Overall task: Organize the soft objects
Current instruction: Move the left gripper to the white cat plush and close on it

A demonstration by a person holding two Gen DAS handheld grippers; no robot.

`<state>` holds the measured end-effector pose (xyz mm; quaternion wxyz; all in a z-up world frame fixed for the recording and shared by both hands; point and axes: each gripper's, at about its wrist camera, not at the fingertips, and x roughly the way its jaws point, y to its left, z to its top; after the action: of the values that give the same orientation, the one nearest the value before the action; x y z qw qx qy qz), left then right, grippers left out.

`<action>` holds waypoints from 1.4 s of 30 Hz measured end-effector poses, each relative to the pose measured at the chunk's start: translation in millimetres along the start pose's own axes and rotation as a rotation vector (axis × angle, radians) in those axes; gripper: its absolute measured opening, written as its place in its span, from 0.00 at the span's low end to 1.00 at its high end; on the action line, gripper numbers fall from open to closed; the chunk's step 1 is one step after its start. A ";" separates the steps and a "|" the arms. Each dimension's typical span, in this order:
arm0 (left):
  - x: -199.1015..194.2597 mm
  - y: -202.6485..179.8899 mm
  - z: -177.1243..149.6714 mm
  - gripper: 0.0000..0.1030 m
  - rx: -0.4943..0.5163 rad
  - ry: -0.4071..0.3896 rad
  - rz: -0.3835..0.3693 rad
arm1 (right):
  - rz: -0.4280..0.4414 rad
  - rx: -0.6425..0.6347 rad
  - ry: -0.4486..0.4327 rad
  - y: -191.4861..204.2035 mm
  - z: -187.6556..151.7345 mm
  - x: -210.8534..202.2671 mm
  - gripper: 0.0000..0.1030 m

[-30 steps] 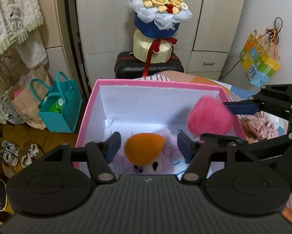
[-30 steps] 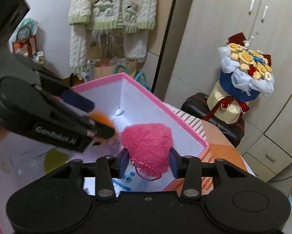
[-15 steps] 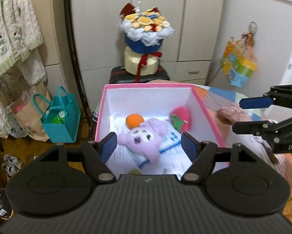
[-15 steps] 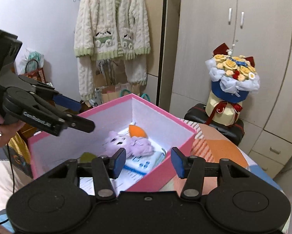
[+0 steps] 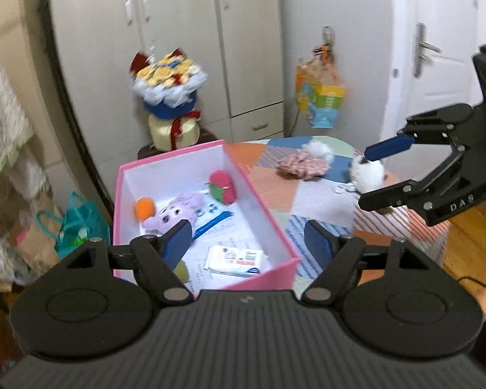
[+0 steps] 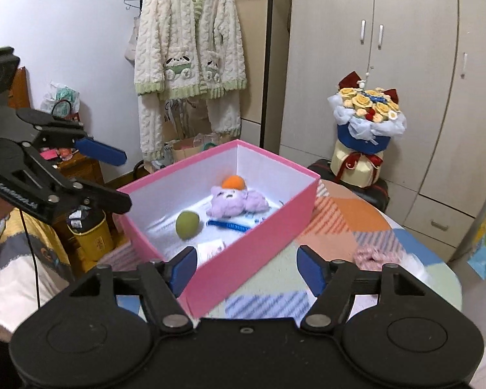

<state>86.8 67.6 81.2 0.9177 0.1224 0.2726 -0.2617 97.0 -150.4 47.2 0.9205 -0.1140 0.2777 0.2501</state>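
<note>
A pink box (image 5: 259, 279) stands on the patchwork table (image 5: 317, 194). Inside lie an orange ball (image 5: 144, 209), a purple plush (image 5: 178, 210), a pink and green plush (image 5: 223, 186), a white packet (image 5: 236, 259) and a green ball (image 6: 187, 224). My left gripper (image 5: 247, 243) hovers above the box's near end, jaws opening, nothing between them. My right gripper (image 6: 246, 267) hangs over the box's outer wall (image 6: 259, 249), jaws also opening and empty. On the table lie a white pompom (image 5: 367, 175) and a floral scrunchie (image 5: 302, 163).
A flower bouquet (image 6: 366, 116) sits on a dark suitcase (image 6: 379, 191) before the wardrobe. A knitted cardigan (image 6: 191, 48) hangs on the wall. A teal bag (image 5: 80, 227) stands on the floor left of the box. A person's sleeve (image 6: 16, 259) is at the left.
The pink plush left my right gripper and the orange ball left my left; both lie in the box. Both grippers backed away and rose, with jaws wider.
</note>
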 end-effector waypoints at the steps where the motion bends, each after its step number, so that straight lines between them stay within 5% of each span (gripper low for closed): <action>1: -3.6 -6.4 -1.5 0.78 0.013 -0.005 -0.008 | -0.002 0.000 -0.002 0.6 -5.2 -6.6 0.74; 22: 59.2 -103.4 7.2 0.86 0.054 0.121 -0.260 | -0.077 0.048 -0.043 -44.4 -105.7 -54.8 0.85; 30: 113.5 -125.4 5.7 0.86 0.000 0.072 -0.215 | -0.211 -0.028 -0.078 -70.2 -137.9 -16.8 0.85; 35: 148.3 -130.9 9.3 0.85 -0.056 0.109 -0.250 | -0.248 0.040 -0.055 -99.2 -145.9 5.3 0.85; 42: 195.0 -145.5 16.3 0.83 -0.126 0.117 -0.295 | -0.187 0.281 -0.007 -149.5 -159.5 34.1 0.85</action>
<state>153.6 -140.2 -27.4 0.8579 0.0382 0.3563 -0.3683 127.4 -319.5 -92.2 0.9476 -0.0087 0.2951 0.1223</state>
